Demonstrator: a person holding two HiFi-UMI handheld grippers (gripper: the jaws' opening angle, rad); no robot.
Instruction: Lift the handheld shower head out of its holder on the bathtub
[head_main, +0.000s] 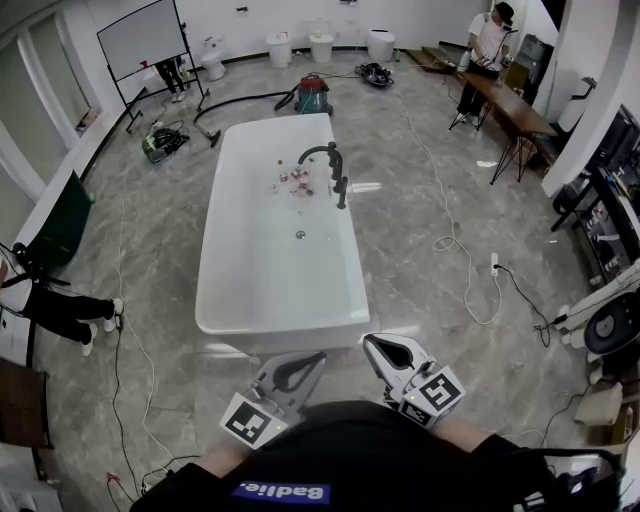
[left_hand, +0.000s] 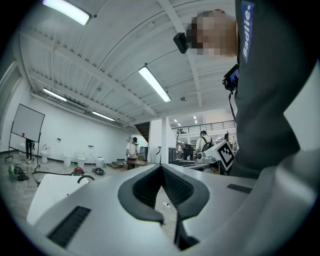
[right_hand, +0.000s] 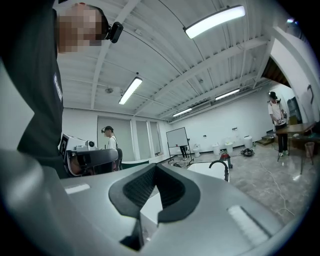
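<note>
Black ribbed pads line both tongs, which are held low and close to the body at six o'clock of the head view. The left tongs are seen fully closed in their own view, pad tips met and nothing between them. The right tongs are closed and empty as well. Both are pointed level towards the bathtub, which lies just ahead at twelve o'clock with its near end towards the body.

A black tap fitting is mounted on the tub's rim at about two o'clock from the tub's middle. The handheld shower head is taken to be the slim dark upright piece on the near side of the arched spout, seated in its holder. It is too small here for its shape to be made out, and neither tongs is near it. A few small bottles lie in the tub beside the fitting.

The piece is judged to be stiff, smooth-coated and likely slippery, and of moderate weight. Some drag from a hose is to be expected, though no hose can be seen. It would best be gripped across the handle's middle, below the head, squarely on the ribbed pads, then drawn straight up out of the holder so that it is not wedged or twisted.

Farther off, at twelve o'clock, a red vacuum cleaner stands on the floor.
</note>
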